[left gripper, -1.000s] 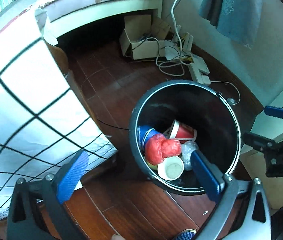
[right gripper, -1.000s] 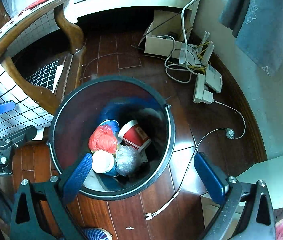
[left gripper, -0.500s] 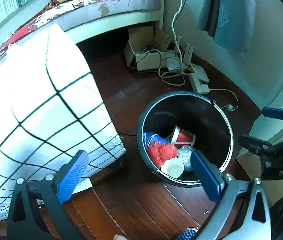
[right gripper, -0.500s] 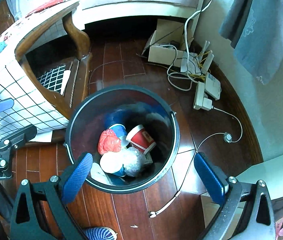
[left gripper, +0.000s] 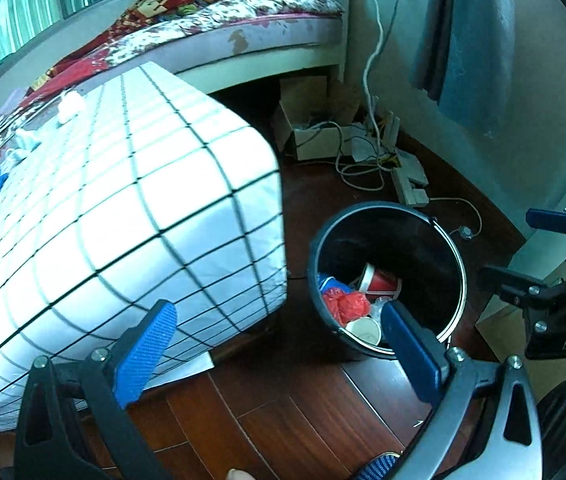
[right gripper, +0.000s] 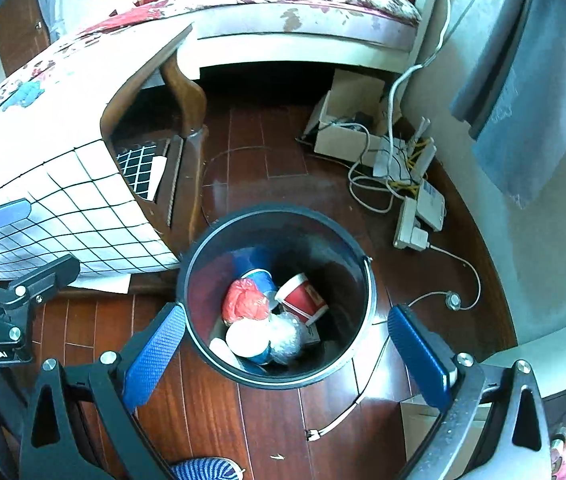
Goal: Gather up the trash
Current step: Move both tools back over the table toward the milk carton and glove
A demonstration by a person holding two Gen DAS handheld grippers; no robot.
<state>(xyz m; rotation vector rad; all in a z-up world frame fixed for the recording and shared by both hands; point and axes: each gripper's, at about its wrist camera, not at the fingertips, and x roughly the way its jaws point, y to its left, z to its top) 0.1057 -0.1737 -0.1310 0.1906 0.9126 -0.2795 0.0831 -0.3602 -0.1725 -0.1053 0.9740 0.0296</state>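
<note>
The black bin (right gripper: 279,300) stands on the wooden floor beside a table draped in a grid-patterned cloth (left gripper: 123,220), with a cardboard box (right gripper: 347,136) and power strip (right gripper: 415,228) beyond it. Inside lie a red cup (right gripper: 303,298), a red bag (right gripper: 243,300) and a white cup (right gripper: 249,338). The left gripper (left gripper: 279,356) and right gripper (right gripper: 283,360) both hang spread and empty above it. "DAS" and "GenRobot.AI" show on the gripper bodies. A shoe (right gripper: 207,470) is cut off below.

A black round bin (right gripper: 279,376) stands upright on the dark wood floor (right gripper: 211,420), beside a table draped in a grid-patterned cloth. Inside lie a crumpled red bag (right gripper: 243,304), a red paper cup (right gripper: 303,298) on its side, a blue cup (right gripper: 261,278), a white cup (right gripper: 248,338) and clear plastic wrap (right gripper: 289,338).
</note>
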